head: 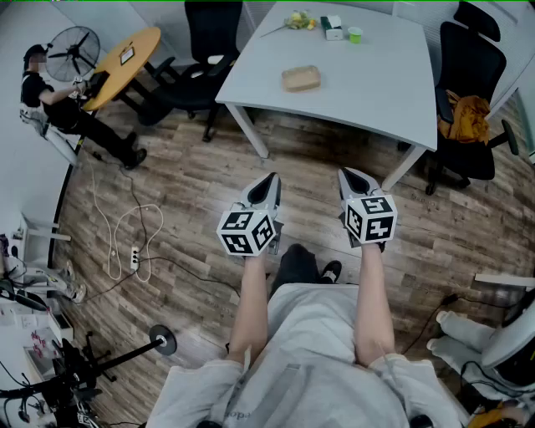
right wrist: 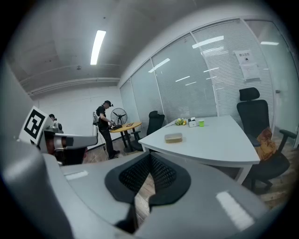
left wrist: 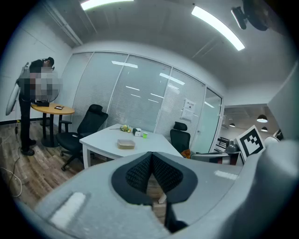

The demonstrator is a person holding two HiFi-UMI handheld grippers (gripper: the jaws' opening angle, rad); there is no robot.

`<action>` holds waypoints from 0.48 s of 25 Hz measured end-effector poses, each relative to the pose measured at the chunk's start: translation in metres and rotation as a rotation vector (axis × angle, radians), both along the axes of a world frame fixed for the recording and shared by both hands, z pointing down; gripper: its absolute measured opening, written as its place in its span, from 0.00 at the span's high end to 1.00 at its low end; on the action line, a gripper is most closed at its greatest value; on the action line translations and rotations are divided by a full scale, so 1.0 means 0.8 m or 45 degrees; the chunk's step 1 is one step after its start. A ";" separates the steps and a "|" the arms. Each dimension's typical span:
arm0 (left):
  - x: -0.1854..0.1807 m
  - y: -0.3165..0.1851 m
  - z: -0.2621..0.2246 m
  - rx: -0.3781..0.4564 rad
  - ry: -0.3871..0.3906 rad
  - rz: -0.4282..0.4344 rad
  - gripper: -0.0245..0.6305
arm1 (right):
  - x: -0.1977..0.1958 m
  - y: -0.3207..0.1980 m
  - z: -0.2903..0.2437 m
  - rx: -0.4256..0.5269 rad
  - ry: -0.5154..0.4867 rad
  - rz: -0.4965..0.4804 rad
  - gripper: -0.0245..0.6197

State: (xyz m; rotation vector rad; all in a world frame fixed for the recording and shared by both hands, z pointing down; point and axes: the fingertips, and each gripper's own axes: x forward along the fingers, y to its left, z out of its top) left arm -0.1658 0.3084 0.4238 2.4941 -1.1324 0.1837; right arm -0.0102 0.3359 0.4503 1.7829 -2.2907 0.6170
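I hold both grippers side by side above the wooden floor, a short way from a white table [head: 380,96]. The left gripper [head: 268,180] is shut with its black ribbed pads together and nothing between them; in the left gripper view it [left wrist: 150,154] points toward the table. The right gripper [head: 350,175] is likewise shut and holds nothing, its tips [right wrist: 149,155] meeting in the right gripper view. On the table lies a flat brown container [head: 301,78], with a green cup [head: 355,34], a white box [head: 333,28] and a yellowish bunch [head: 298,21] at the far edge.
Black office chairs stand behind the table [head: 206,46] and at its right [head: 470,100], the latter with an orange cloth. A round wooden table [head: 125,60], a fan [head: 72,52] and a person [head: 52,102] are at far left. A power strip with cable [head: 134,258] lies on the floor.
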 end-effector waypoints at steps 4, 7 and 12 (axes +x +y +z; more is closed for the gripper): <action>0.000 0.009 0.000 0.016 -0.020 -0.009 0.97 | 0.005 0.005 0.005 0.001 0.020 -0.006 0.96; -0.018 0.010 0.004 0.028 -0.022 -0.042 0.96 | 0.010 0.002 0.017 0.011 0.041 0.010 0.96; -0.056 -0.011 -0.001 0.065 -0.023 -0.110 0.96 | 0.014 -0.015 0.004 0.049 -0.003 0.025 0.96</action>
